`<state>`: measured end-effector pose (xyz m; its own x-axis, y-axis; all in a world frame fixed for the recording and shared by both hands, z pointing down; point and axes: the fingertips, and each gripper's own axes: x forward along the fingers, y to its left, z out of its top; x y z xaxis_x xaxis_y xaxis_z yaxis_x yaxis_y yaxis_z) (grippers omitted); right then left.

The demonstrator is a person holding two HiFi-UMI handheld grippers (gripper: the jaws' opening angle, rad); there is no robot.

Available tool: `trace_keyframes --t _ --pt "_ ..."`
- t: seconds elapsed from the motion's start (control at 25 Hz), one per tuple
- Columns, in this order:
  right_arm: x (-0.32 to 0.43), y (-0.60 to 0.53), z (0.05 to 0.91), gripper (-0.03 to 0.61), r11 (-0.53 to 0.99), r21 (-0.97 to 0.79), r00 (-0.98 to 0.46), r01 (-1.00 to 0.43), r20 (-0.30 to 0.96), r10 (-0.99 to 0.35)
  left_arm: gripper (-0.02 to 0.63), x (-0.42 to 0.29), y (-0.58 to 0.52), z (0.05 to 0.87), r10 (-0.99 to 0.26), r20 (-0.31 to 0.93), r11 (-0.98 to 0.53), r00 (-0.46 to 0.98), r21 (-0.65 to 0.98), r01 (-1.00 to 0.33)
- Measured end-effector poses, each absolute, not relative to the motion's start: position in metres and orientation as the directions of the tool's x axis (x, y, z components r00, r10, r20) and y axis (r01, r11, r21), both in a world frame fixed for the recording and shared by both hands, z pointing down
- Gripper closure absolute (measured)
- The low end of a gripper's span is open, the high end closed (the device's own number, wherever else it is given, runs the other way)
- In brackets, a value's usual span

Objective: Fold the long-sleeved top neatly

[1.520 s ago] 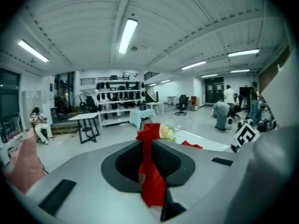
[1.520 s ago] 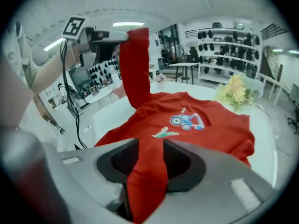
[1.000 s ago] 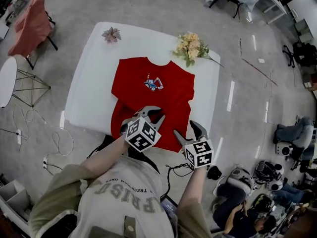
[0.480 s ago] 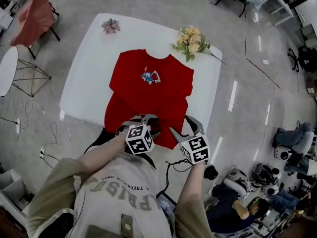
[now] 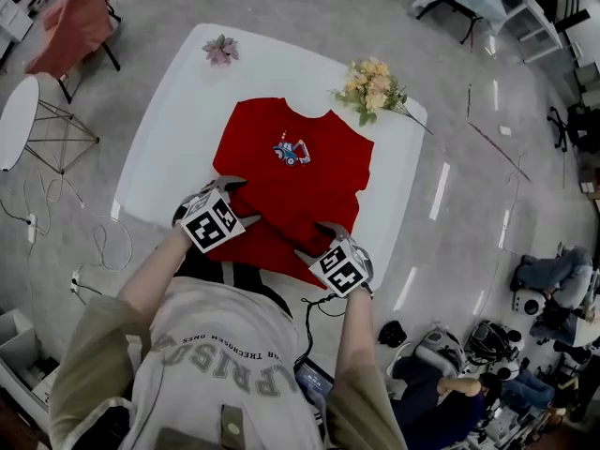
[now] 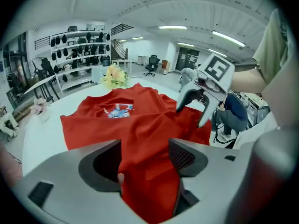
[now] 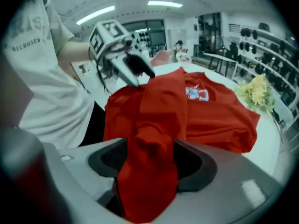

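Red long-sleeved top [image 5: 291,172] lies chest-up on the white table [image 5: 169,129], hem over the 6 o'clock edge. Soft, light, limp, so I'd pinch the hem corners. Left gripper [image 5: 239,202], 8 o'clock: fingers just spread, cloth loose between. Right gripper [image 5: 314,242], 5 o'clock: fingers released around bunched hem.

— What is this person wearing?
— A T-shirt [image 5: 225,331]. The body of it is pale grey, almost white, and the short sleeves [image 5: 84,373] are khaki.
— Is something printed on it?
— Yes. Big faded grey block letters [image 5: 239,381] go in an arc across the chest. Beside them is one line of small dark letters [image 5: 225,347]. At the collar there is a small dark tag [image 5: 225,430].
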<state>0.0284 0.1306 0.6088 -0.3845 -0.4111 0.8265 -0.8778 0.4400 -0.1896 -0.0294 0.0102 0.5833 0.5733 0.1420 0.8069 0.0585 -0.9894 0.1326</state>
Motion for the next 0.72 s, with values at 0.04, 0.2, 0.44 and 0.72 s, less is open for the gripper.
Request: trace_keyframes --t 0.04,0.2,0.44,0.72 --pt "0.026 0.141 0.619 0.268 0.458 -0.191 -0.377 -0.868 0.855 -0.357 0.313 -0.031 -0.001 0.584 0.131 0.812 -0.99 0.569 0.132 0.04" --pt "0.024 0.156 0.629 0.268 0.469 -0.216 -0.388 -0.857 0.868 -0.311 0.313 -0.039 -0.025 0.585 0.118 0.811 -0.99 0.573 0.143 0.001" --pt "0.102 0.098 0.579 0.267 0.3 -0.17 -0.319 -0.939 0.761 -0.565 0.313 -0.02 -0.067 0.576 0.074 0.817 -0.995 0.571 0.1 -0.015" --pt "0.193 0.031 0.588 0.267 0.199 -0.061 -0.168 -0.978 0.798 -0.579 0.308 0.028 -0.13 0.586 0.034 0.843 -0.999 0.536 0.046 -0.009"
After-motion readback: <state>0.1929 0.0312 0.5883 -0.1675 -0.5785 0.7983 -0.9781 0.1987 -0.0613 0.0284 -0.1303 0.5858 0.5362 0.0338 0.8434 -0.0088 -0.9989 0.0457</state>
